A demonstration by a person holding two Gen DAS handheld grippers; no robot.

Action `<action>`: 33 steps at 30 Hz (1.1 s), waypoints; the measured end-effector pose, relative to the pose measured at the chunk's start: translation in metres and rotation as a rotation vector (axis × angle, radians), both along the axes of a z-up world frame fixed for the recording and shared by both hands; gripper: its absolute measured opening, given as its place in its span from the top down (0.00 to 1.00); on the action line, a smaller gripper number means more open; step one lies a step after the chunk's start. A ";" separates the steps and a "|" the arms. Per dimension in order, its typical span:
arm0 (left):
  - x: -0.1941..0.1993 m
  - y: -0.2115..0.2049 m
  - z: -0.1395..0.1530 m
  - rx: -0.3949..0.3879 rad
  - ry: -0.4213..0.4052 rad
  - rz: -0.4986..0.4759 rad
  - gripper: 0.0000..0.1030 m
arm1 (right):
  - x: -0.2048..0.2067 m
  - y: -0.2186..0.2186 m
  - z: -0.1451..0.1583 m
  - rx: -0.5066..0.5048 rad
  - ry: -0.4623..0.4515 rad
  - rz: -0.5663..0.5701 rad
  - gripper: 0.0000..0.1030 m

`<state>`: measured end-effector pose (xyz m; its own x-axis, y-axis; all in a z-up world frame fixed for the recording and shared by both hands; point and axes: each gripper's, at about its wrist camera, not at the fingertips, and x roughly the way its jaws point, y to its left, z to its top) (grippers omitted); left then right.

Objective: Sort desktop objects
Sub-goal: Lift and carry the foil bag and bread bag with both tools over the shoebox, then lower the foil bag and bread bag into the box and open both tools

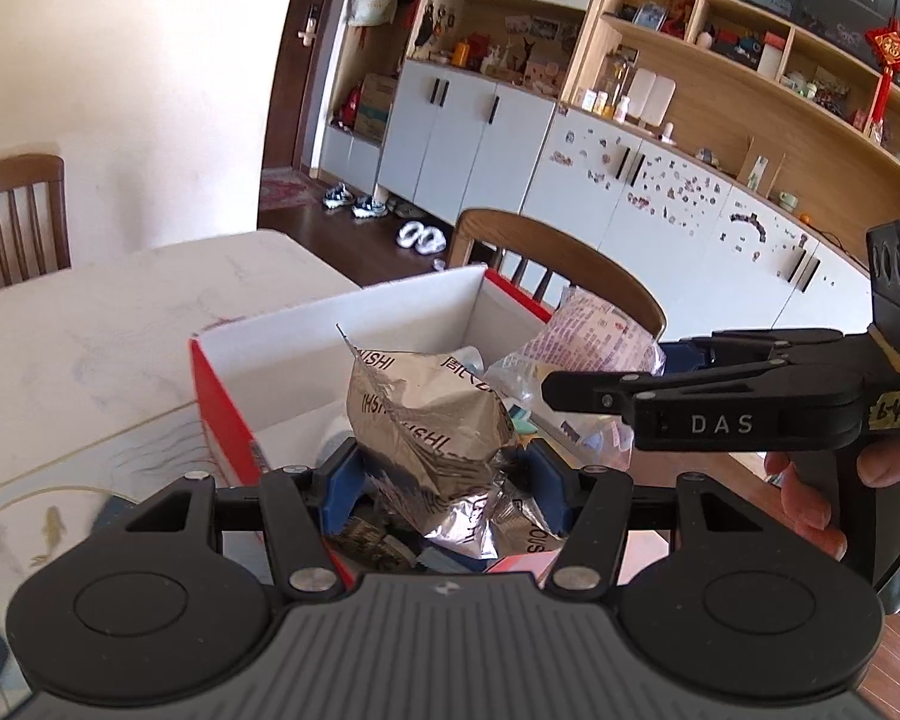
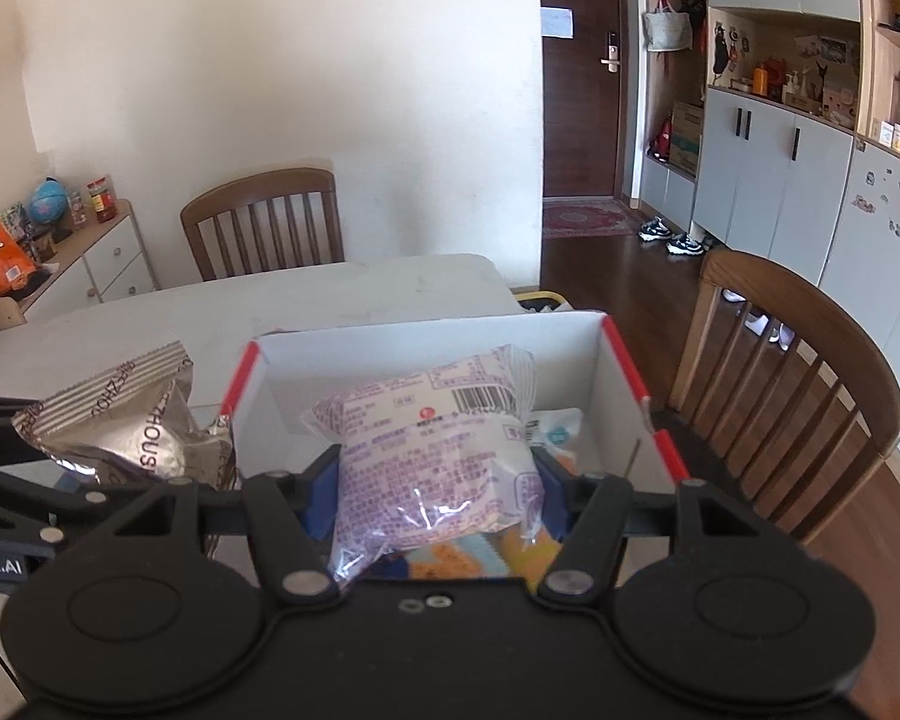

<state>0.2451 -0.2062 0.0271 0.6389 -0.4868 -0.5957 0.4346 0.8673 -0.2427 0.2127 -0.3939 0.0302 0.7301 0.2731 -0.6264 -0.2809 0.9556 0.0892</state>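
My left gripper (image 1: 444, 480) is shut on a crumpled silver foil snack bag (image 1: 432, 420) and holds it over the near end of a red-and-white cardboard box (image 1: 222, 396). My right gripper (image 2: 435, 492) is shut on a clear packet with purple print (image 2: 432, 444) and holds it over the same box (image 2: 624, 360). The right gripper shows from the side in the left wrist view (image 1: 570, 390), with its purple packet (image 1: 594, 336) beyond it. The silver bag also shows at the left of the right wrist view (image 2: 126, 426). Several small packets lie in the box bottom.
The box stands on a pale marble table (image 2: 330, 294). Wooden chairs stand at the far side (image 2: 264, 222) and at the right (image 2: 810, 384). A small side cabinet (image 2: 90, 264) with a globe is at the far left. Wall cupboards (image 1: 570, 150) line the room.
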 end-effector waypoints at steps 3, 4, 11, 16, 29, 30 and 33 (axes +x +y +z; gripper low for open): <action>0.010 -0.005 -0.006 -0.007 0.034 -0.002 0.44 | 0.005 -0.007 -0.003 -0.001 0.006 -0.004 0.39; 0.013 -0.007 -0.009 -0.013 0.048 -0.002 0.44 | 0.007 -0.009 -0.004 -0.001 0.007 -0.005 0.39; 0.038 -0.022 -0.019 -0.002 0.091 -0.016 0.44 | 0.027 -0.023 -0.008 0.005 0.022 -0.010 0.39; 0.060 -0.026 -0.027 -0.021 0.147 -0.024 0.44 | 0.046 -0.027 -0.013 0.020 0.051 -0.006 0.39; 0.106 -0.040 -0.053 -0.039 0.285 -0.037 0.44 | 0.101 -0.019 -0.036 0.001 0.146 0.017 0.39; 0.109 -0.042 -0.055 -0.039 0.293 -0.032 0.44 | 0.104 -0.018 -0.038 -0.005 0.149 0.018 0.39; 0.117 -0.045 -0.060 -0.028 0.316 -0.020 0.44 | 0.115 -0.013 -0.046 -0.024 0.166 0.016 0.39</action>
<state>0.3621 -0.2515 -0.0333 0.4145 -0.5159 -0.7497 0.3503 0.8508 -0.3917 0.3281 -0.4068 -0.0161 0.6114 0.2676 -0.7447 -0.2798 0.9534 0.1129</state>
